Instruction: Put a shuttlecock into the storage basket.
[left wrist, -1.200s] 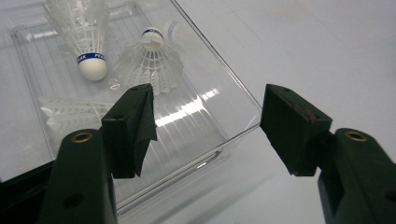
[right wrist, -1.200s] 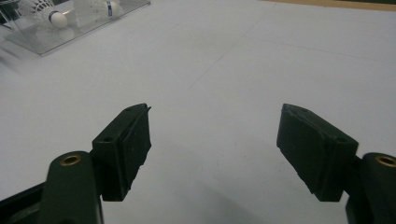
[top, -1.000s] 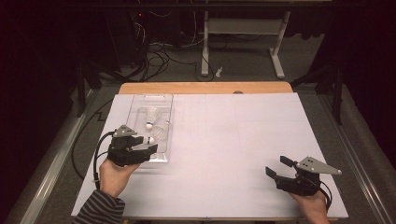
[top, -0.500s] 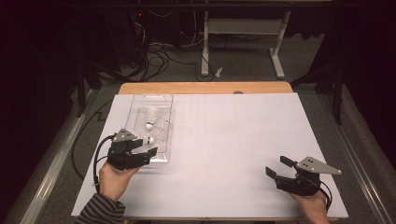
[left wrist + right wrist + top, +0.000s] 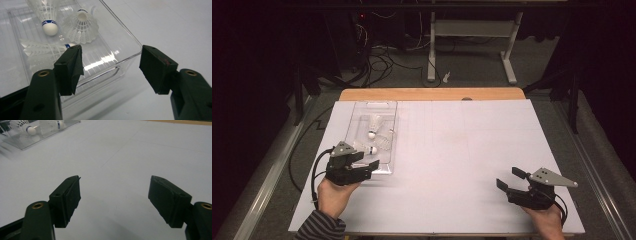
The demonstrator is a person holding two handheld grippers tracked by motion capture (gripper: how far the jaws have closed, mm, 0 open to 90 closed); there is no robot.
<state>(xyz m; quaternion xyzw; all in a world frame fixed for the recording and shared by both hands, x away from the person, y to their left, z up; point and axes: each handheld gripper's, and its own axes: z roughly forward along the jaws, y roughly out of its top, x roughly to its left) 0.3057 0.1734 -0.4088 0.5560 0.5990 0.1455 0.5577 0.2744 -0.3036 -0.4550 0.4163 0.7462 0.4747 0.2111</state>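
Note:
A clear plastic tray (image 5: pixel 394 131) lies at the left of the white table and holds three white shuttlecocks (image 5: pixel 373 123). In the left gripper view one shuttlecock (image 5: pixel 48 18) stands cork down, a second (image 5: pixel 82 27) rests beside it and a third (image 5: pixel 41 49) lies flat. My left gripper (image 5: pixel 365 160) hovers at the tray's near right corner, jaws open, with the tray wall (image 5: pixel 110 71) between them untouched (image 5: pixel 111 57). My right gripper (image 5: pixel 509 177) rests open over bare table at the near right (image 5: pixel 115 187).
A white sheet (image 5: pixel 452 145) covers the table, with a wooden edge (image 5: pixel 432 94) at the far side. The tray (image 5: pixel 30 138) lies far off at the upper left in the right gripper view. Cables and desk legs (image 5: pixel 432 45) stand on the dark floor beyond.
My left gripper has drifted slightly back toward the tray's near corner. The right gripper has not moved.

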